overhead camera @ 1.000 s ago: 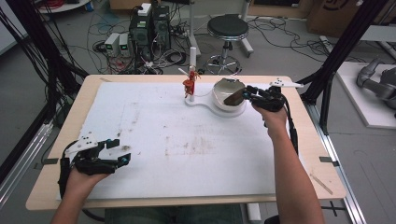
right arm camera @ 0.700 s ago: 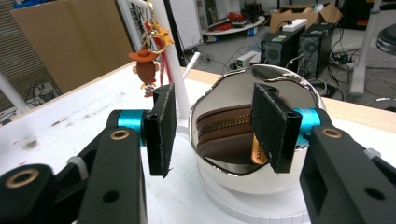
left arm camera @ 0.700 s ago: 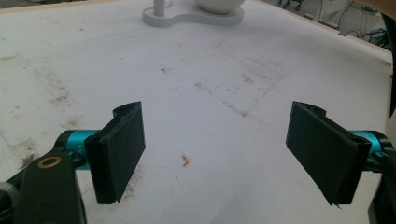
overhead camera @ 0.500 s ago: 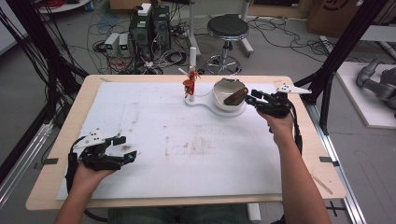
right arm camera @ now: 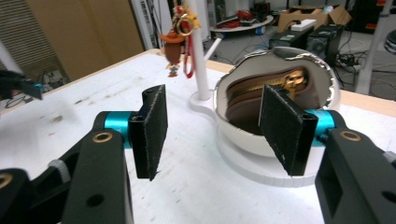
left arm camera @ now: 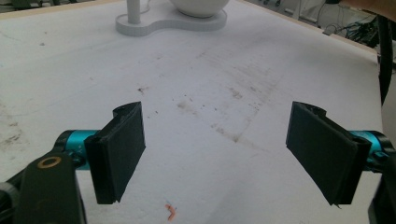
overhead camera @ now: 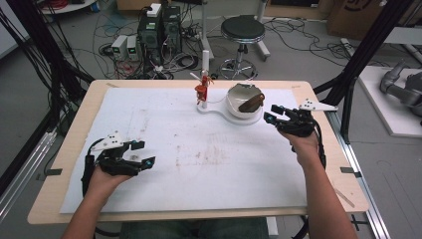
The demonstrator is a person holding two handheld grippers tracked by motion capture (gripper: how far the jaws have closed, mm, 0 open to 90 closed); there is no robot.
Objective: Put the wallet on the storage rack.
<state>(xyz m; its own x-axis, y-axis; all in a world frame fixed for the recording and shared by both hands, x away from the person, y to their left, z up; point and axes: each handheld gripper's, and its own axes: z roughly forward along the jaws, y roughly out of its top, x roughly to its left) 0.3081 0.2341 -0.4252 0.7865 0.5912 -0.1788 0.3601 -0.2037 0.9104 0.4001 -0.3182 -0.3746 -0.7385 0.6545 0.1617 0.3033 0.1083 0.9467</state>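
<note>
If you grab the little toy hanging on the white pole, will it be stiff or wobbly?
Probably wobbly: the toy dangles from the pole by a ring and red cord, so it would likely swing when nudged. It looks small, so probably light. The pole stands on a broad white base, so tipping seems unlikely.

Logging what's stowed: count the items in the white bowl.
1: a brown zippered pouch leans inside the white bowl at the table's far side, by the post. Anything beneath it would be hidden.

We see a mat (overhead camera: 199, 164) on the table (overhead camera: 64, 144), a bowl (overhead camera: 238, 105) at its far edge holding a zipped pouch (overhead camera: 250, 103), a post (overhead camera: 205, 74) just left of the bowl with a keychain figure (overhead camera: 201, 90) hanging on it, left gripper (overhead camera: 142, 153) near left, right gripper (overhead camera: 272, 113) right of the bowl
</note>
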